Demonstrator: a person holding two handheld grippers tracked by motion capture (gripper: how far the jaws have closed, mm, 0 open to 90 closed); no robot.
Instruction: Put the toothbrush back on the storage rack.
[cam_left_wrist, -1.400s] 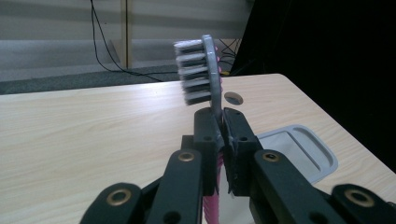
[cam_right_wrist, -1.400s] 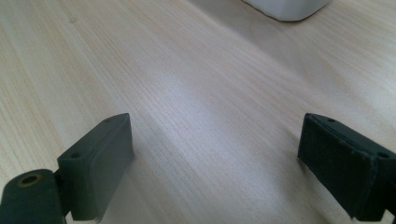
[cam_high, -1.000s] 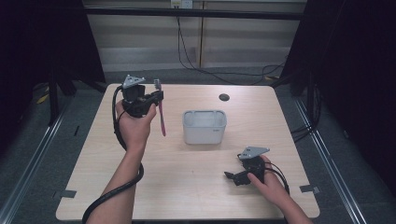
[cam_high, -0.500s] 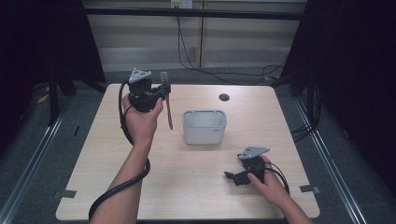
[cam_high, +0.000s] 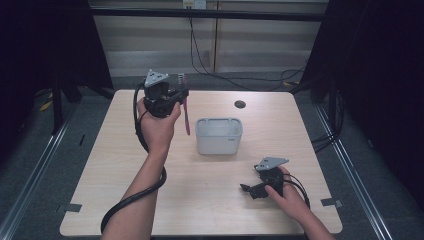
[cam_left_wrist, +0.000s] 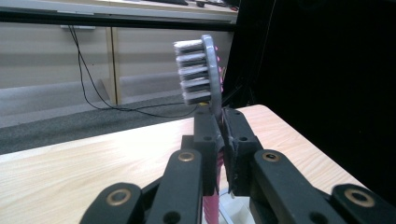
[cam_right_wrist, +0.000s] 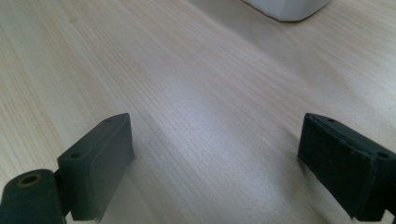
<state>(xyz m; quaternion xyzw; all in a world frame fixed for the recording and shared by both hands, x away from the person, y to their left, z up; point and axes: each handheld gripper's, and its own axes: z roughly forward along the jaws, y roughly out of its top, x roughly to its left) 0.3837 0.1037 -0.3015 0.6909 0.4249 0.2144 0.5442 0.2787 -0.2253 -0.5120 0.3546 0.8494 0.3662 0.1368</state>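
A pink toothbrush (cam_high: 186, 114) hangs upright in the air left of the white bin (cam_high: 219, 135), its bristle head up and handle down. My left gripper (cam_high: 179, 95) is shut on its neck, raised above the table's far left. In the left gripper view the jaws clamp the toothbrush (cam_left_wrist: 205, 70) just under the grey bristles, which face left. My right gripper (cam_high: 247, 188) rests low on the table at the front right, open. In the right gripper view its fingers (cam_right_wrist: 100, 165) stand wide apart over bare wood with nothing between them.
The white bin stands mid-table and looks empty; its bottom edge (cam_right_wrist: 285, 10) shows at the top of the right gripper view. A dark round grommet (cam_high: 240, 104) sits in the table's far right part. Cables trail from both grippers; black curtains flank the table.
My left gripper has carried the toothbrush to the right and slightly higher, closer to the bin. The right gripper has stayed where it was.
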